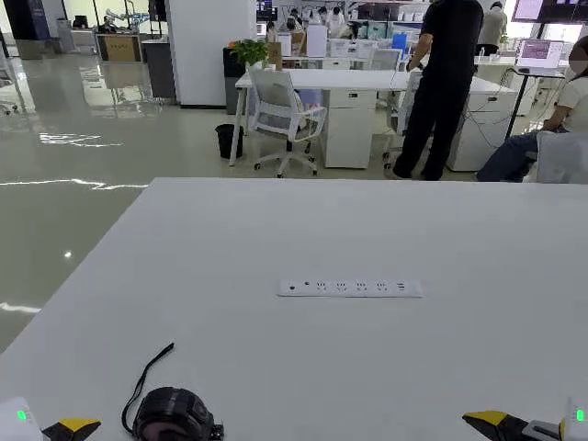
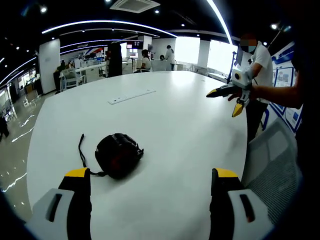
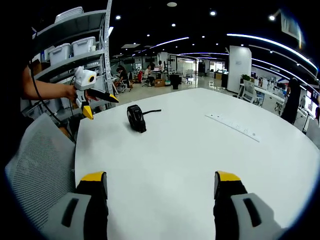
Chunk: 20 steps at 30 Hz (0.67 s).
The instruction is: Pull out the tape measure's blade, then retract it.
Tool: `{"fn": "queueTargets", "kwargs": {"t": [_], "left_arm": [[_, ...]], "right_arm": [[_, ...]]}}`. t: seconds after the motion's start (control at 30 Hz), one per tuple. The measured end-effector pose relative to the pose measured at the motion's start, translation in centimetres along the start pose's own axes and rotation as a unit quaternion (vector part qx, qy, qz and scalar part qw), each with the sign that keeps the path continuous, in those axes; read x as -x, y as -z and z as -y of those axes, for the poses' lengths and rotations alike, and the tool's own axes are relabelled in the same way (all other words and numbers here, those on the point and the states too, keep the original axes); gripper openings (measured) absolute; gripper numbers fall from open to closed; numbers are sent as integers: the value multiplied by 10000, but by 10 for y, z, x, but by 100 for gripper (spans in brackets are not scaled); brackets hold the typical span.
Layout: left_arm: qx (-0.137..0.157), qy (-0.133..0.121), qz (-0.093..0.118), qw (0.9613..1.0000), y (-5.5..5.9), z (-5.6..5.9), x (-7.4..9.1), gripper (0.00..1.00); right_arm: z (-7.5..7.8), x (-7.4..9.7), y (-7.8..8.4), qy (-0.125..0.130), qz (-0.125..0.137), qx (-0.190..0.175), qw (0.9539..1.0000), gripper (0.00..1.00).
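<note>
The tape measure [image 1: 175,413], a round black case, is lying flat near the edge of the white table [image 1: 386,367] closest to the person, its blade fully inside. Its thin black strap [image 1: 147,372] is trailing loose across the tabletop away from the case. Any print on the case is showing too small and dark to read.

The left gripper [image 2: 151,173] is hovering just short of the tape measure [image 2: 118,154], jaws spread wide and gripping nothing; the case is sitting ahead of the gap, nearer the left jaw, and nothing is touching it. In the head view one yellow tip of this gripper [image 1: 78,425] is peeking in just beside the case.

The right gripper [image 3: 160,176] is hanging well apart from it over bare table, jaws likewise spread wide and carrying nothing, with the tape measure [image 3: 136,118] lying far ahead. The left gripper view is catching it [image 2: 223,102] in the person's hand above the table's edge.

Farther across the table a white power strip [image 1: 351,288] is lying flat; its markings are unreadable. Beyond the table, a white office chair [image 1: 280,115] is standing at a desk, and a person in black [image 1: 446,83] is standing beside it.
</note>
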<state>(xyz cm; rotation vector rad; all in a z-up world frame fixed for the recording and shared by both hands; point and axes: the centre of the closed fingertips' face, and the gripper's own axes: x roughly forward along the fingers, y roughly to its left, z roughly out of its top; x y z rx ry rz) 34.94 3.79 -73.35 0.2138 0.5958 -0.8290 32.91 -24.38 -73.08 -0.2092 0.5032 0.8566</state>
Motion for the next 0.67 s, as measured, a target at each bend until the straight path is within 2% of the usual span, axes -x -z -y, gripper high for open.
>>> {"fn": "queueTargets", "kwargs": {"t": [0.2,0.67], "left_arm": [[22,20,37,10000,-2,-1,-2,99],[22,63,99,9999,-3,-4,-5,99]], "right_arm": [[2,-2,0,80,-12,38,10000,90],[-2,-3,-2,35,8,34,10000,91]]}}
